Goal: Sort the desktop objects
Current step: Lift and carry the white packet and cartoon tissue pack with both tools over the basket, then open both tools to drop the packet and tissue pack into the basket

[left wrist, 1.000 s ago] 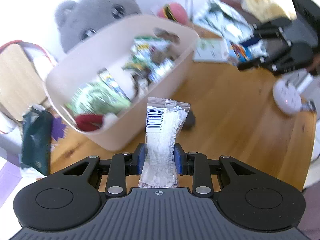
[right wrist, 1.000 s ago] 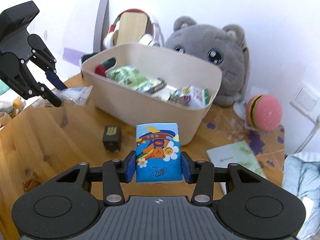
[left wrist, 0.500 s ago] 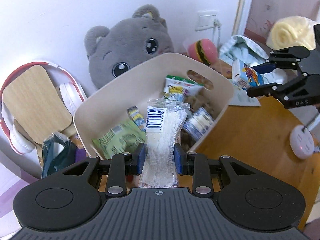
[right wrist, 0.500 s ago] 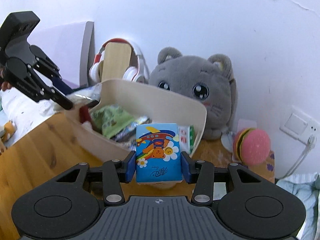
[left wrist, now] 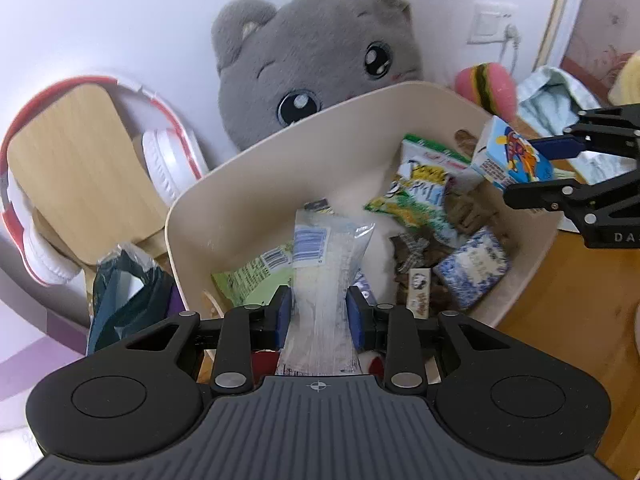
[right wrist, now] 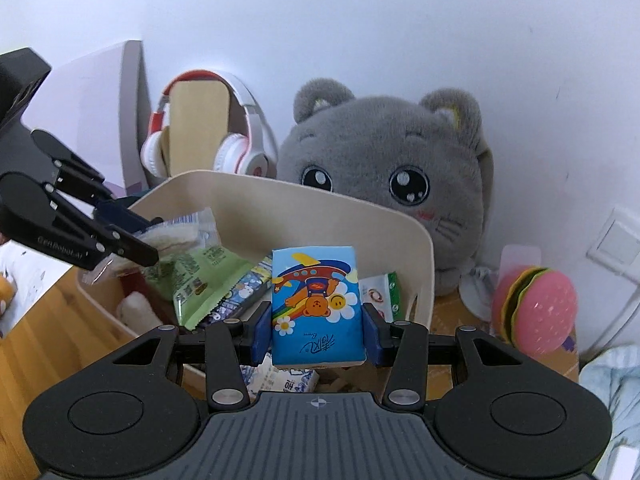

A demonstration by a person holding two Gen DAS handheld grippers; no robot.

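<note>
My left tongs (left wrist: 319, 314) are clamped on a clear plastic packet (left wrist: 324, 280) with a barcode near its top; the blue pads press into both sides of it, and it stands up between them over the near-left part of the cream bin (left wrist: 256, 168). My right tongs (right wrist: 317, 330) grip a blue tissue pack (right wrist: 316, 304) printed with a bear and an aeroplane, squeezed at its lower sides and held upright above the bin's (right wrist: 280, 200) near rim. From the left camera I see that same tissue pack (left wrist: 510, 156) hanging over the bin's far right corner, with the right tongs (left wrist: 532, 166) reaching in from the right edge. From the right camera the left tongs (right wrist: 138, 242) come in from the left, with the clear packet (right wrist: 180, 232) at the bin's left end.

Inside the bin lie a green snack bag (left wrist: 256, 276), a yellow-and-green bag (left wrist: 420, 196) and a blue-and-white patterned pack (left wrist: 472, 272), among other wrappers I can't read.

The bin sits on the wooden desk (left wrist: 568, 312). Just behind it a grey plush cat (right wrist: 396, 184) leans at the white wall. To its left, red-and-white headphones (right wrist: 240, 148) hang over a wooden board (left wrist: 80, 160); to its right lies a pink burger toy (right wrist: 536, 304). A dark bag (left wrist: 124, 296) sits beside the bin's left wall.
</note>
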